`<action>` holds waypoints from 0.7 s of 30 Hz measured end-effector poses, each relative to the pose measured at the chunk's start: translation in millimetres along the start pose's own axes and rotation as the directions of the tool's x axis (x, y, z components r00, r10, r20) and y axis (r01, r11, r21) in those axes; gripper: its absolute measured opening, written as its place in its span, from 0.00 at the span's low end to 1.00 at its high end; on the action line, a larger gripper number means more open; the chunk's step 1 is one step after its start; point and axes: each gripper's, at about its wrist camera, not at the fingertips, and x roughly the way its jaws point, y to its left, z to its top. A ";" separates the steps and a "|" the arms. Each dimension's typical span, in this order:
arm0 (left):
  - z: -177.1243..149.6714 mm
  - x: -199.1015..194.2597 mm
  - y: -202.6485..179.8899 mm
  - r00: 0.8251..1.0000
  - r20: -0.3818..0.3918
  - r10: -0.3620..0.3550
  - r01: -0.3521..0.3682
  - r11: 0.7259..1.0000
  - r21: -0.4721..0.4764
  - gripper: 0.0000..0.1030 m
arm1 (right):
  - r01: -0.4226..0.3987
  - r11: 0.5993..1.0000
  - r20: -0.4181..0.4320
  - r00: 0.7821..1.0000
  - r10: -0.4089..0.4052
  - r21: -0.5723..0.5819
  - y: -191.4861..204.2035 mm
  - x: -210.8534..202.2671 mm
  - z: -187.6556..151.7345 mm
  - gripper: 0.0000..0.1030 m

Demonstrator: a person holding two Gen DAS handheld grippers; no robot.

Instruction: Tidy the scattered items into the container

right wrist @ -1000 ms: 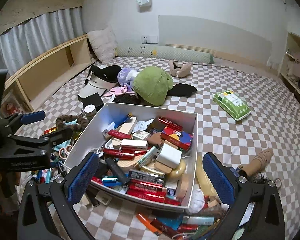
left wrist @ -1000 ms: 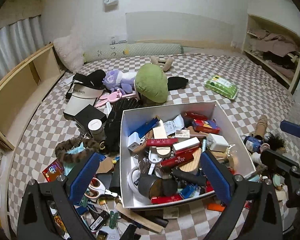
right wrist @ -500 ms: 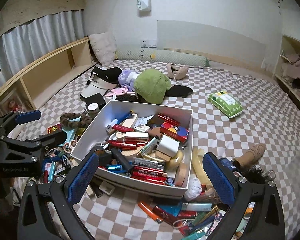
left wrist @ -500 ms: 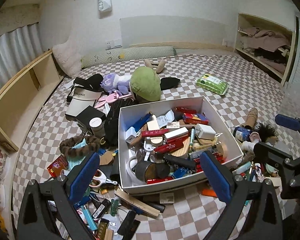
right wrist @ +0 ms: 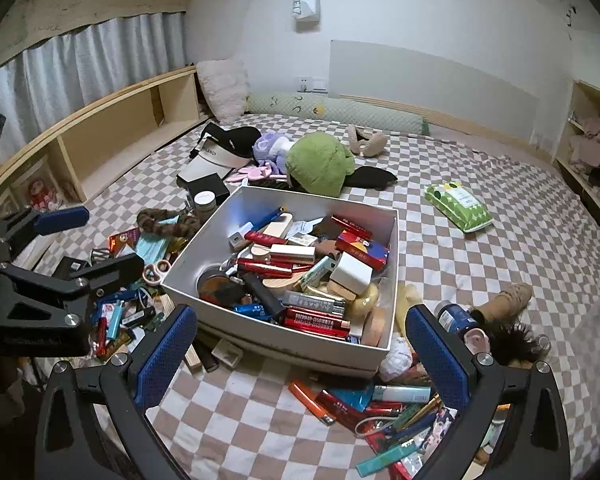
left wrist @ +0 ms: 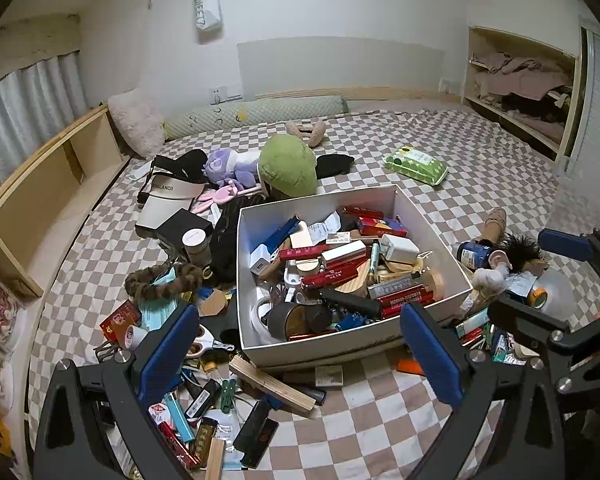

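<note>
We held the left gripper (left wrist: pixel 300 352) and the right gripper (right wrist: pixel 300 354) above the checked bed (right wrist: pixel 480 248), both spread wide and holding nothing. The white box (left wrist: pixel 320 344) sat between them on the bed, already heaped with small items. Lighters (right wrist: pixel 312 398) and pens lay scattered just beside its near wall, scissors (left wrist: pixel 204 340) at its left.

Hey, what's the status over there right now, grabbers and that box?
Left gripper open, empty. Right gripper open, empty. Box part full; clutter on the bed around it. Nothing blocking.
</note>
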 end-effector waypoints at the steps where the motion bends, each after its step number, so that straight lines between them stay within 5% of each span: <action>1: -1.1 -1.3 0.8 1.000 -0.001 -0.005 0.005 1.000 -0.004 0.98 | 0.001 1.000 0.000 1.000 -0.001 0.001 0.3 -0.3 -0.5 1.00; 21: -11.6 -6.1 7.0 1.000 -0.018 -0.016 0.016 1.000 -0.002 0.98 | 0.002 1.000 0.000 1.000 -0.002 0.019 1.8 3.2 -1.2 1.00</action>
